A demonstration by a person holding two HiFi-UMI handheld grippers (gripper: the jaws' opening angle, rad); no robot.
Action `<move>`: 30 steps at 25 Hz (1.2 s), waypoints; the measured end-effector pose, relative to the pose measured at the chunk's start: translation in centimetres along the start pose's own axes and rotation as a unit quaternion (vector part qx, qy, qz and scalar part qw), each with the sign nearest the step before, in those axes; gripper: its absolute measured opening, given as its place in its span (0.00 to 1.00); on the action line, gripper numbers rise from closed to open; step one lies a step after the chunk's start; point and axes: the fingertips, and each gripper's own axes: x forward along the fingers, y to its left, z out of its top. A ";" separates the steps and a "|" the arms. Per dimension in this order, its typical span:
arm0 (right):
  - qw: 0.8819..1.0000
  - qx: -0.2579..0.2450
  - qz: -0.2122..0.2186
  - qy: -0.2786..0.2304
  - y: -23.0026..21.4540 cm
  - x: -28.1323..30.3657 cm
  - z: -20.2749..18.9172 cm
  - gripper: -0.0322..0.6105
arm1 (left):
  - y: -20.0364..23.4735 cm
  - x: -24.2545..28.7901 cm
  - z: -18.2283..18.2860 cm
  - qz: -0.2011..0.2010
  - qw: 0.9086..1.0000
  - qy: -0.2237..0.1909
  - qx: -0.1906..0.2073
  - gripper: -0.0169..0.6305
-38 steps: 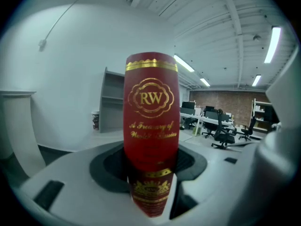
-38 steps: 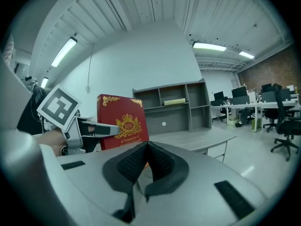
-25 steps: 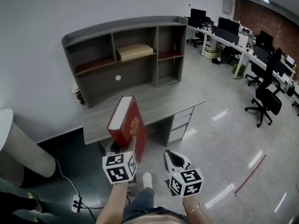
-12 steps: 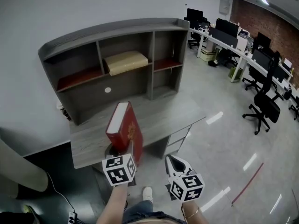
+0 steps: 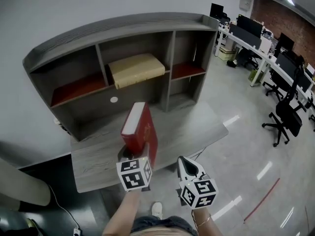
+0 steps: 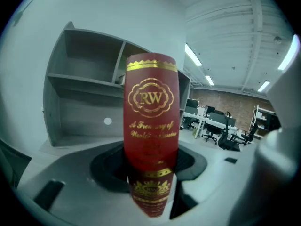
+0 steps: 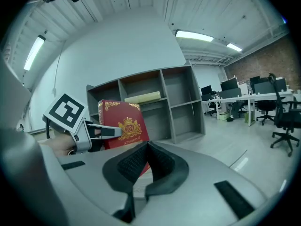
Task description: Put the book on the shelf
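A thick red book (image 5: 140, 132) with gold print stands upright over the grey desk (image 5: 93, 163), its spine toward my left gripper view (image 6: 150, 121). My left gripper (image 5: 138, 155) is shut on its lower end. The grey shelf unit (image 5: 123, 26) stands on the desk behind it, with several open compartments. My right gripper (image 5: 187, 165) hangs to the right of the book, shut and holding nothing. From the right gripper view the book's cover (image 7: 121, 121) shows in front of the shelf unit (image 7: 155, 86), with the left gripper (image 7: 106, 132) clamped across it.
A tan box (image 5: 136, 69) fills the upper middle compartment. Red liners lie in the left (image 5: 76, 87) and right (image 5: 188, 71) compartments. Office desks with monitors (image 5: 251, 31) and a black chair (image 5: 288, 117) stand at the right. A white column (image 5: 19, 183) is at the lower left.
The shelf unit and desk have drawn nearer and larger in the head view. The book, still gripped, has moved forward over the desk with both grippers.
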 end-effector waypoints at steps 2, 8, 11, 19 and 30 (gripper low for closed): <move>1.000 -0.003 0.002 0.004 -0.5 1.3 0.2 0.06 | 0.1 1.7 0.3 0.002 1.000 0.002 0.001 0.39; 1.000 -0.011 -0.004 0.021 -3.0 4.6 0.5 0.06 | -0.6 6.9 0.2 0.009 1.000 0.019 -0.003 0.39; 0.999 -0.020 0.001 0.028 -4.2 6.1 0.9 0.06 | -0.8 9.4 0.2 0.026 0.999 0.020 -0.012 0.39; 0.998 -0.042 0.027 0.041 -7.6 10.3 2.5 0.06 | -1.2 15.6 0.7 0.085 0.996 0.022 -0.012 0.39; 0.993 -0.056 0.051 0.085 -12.7 16.2 2.8 0.06 | -3.5 22.8 3.0 0.130 0.991 0.009 -0.005 0.39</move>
